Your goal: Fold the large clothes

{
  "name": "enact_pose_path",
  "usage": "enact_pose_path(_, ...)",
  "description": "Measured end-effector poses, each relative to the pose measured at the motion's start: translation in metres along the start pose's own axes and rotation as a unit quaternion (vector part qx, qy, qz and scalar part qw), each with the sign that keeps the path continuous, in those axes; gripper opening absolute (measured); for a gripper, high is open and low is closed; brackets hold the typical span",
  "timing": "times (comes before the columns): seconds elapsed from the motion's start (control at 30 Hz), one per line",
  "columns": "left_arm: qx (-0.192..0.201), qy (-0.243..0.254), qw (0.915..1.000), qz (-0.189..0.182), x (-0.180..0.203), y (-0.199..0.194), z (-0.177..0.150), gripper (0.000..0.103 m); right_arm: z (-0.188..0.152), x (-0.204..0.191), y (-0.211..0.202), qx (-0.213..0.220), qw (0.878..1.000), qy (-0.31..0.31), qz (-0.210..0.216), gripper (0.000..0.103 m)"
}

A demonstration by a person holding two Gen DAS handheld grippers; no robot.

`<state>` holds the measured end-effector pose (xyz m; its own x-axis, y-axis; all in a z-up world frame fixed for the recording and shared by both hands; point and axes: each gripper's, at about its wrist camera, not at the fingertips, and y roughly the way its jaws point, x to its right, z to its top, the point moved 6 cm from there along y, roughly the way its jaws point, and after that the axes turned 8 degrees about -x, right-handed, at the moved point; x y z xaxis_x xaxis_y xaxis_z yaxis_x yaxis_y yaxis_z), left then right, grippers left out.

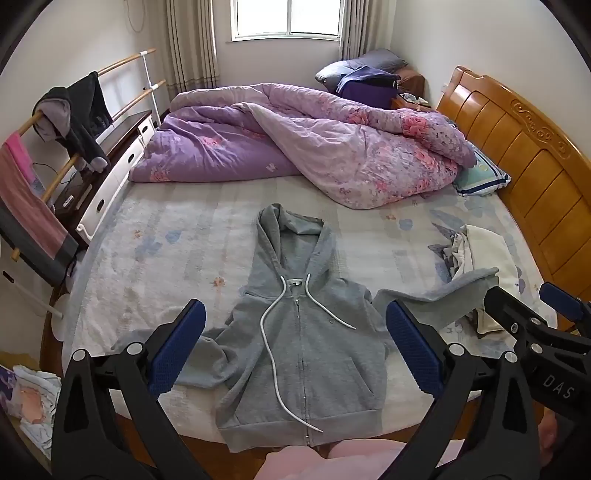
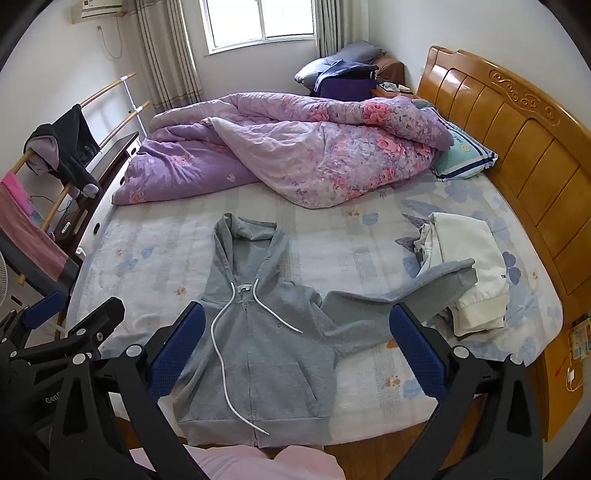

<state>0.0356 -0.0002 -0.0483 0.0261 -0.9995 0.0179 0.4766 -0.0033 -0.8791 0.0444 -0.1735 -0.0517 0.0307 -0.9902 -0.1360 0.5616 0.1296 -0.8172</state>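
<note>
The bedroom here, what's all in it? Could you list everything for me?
hoodie: one, grey, zipped, flat at the bed's near edge
quilt: one, purple floral, bunched at the far side
pale clothes: a pile, white, by the headboard, under one hoodie sleeve
pillow: one, blue-trimmed, at the headboard
headboard: one, wooden, right
drying rack: one, wooden, left, hung with clothes
window: one, far wall
left gripper: black, blue pads, open
right gripper: same, open

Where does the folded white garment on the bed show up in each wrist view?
Left wrist: white garment at right edge, partly under the grey hoodie sleeve.
Right wrist: white garment right of centre, more fully seen.
Shared landmark: wooden headboard just beyond it.
</note>
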Motion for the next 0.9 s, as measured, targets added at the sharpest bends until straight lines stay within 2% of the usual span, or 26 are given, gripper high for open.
enact_pose_path(0.43,-0.009,-0.002,0.9999,-0.006,0.0079,0.0087,0.0010,0.098,0.0064,-0.0076,-0.0066,0.006,1.000,-0.006,-0.013,0.096)
enact_pose_path(0.9,-0.013,-0.005,0.9996,-0.026,-0.0016,0.0086,-0.0020,0.098,0.0050,-0.0055,-0.0036,0.012,1.000,-0.006,-0.017,0.096)
